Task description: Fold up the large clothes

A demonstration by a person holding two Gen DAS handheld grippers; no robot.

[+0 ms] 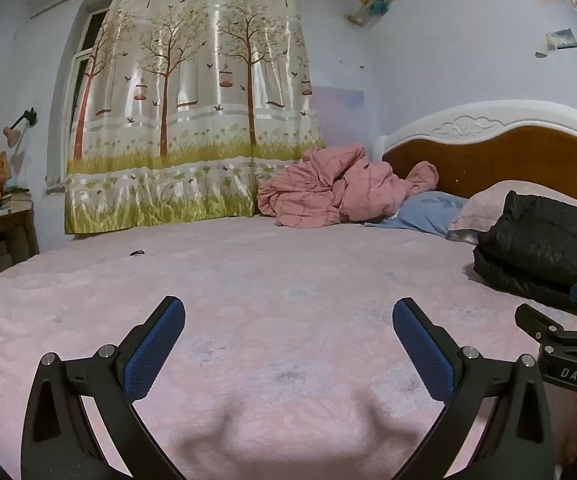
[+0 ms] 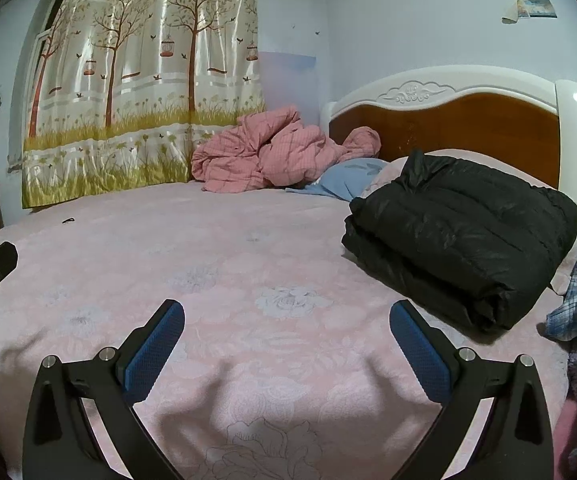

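Both the left gripper (image 1: 288,320) and right gripper (image 2: 287,320) hover spread and empty over the pink floral bedspread (image 2: 248,264), likely since the folded black puffer jacket (image 2: 464,236) at two o'clock looks finished.

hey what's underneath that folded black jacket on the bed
The folded black jacket lies on the pink bedspread, its far edge overlapping a pale pink pillow by the headboard. Anything directly beneath the jacket is covered and cannot be seen.

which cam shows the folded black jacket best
The right wrist view: the folded black jacket lies whole on the pink bedspread, ahead and to the right of the open right gripper. The left wrist view catches only part of it, cut off at the right edge.
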